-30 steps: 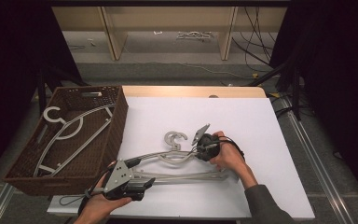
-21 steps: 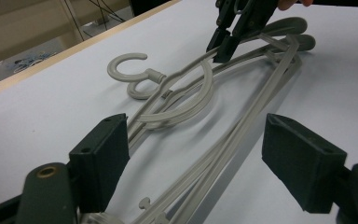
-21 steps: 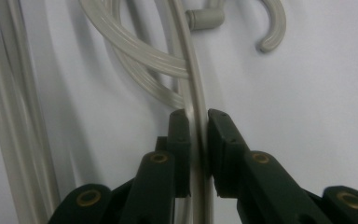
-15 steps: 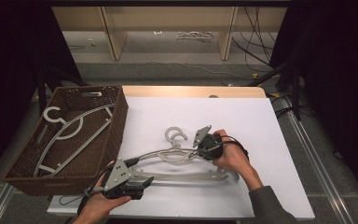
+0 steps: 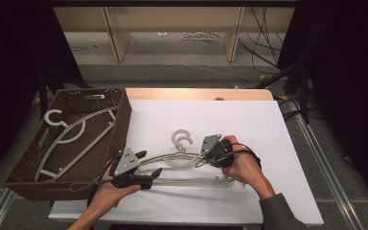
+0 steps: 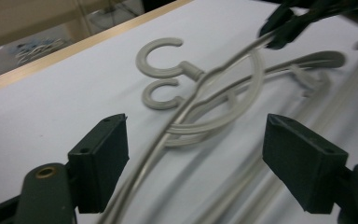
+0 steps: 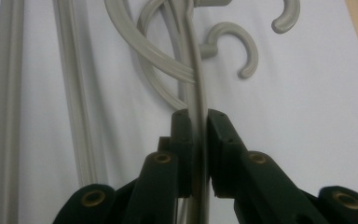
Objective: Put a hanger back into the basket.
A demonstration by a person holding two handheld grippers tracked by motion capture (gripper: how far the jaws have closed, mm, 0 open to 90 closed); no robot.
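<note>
Two grey plastic hangers lie overlapped on the white mat [image 5: 268, 129], their hooks [image 5: 182, 139] side by side. My right gripper [image 5: 204, 156] is shut on the upper hanger's thin arm [image 7: 193, 70], holding that shoulder tilted above the mat; the jaws [image 7: 196, 116] pinch the arm between the pads. The lower hanger [image 7: 235, 46] stays flat beneath it. My left gripper [image 5: 148, 163] stands open at the arm's left end. In the left gripper view the arm [image 6: 186, 107] runs between the wide-apart jaws [image 6: 193, 135] without touching either pad.
A brown wicker basket [image 5: 120, 129] at the table's left holds another grey hanger [image 5: 72, 134]. The hangers' straight lower bars [image 5: 191, 182] lie near the front edge. Bare mat stretches behind and to the right of the hands.
The right gripper has lifted the hanger's shoulder slightly and drifted to the right. The left gripper has moved forward along the arm, jaws still apart.
</note>
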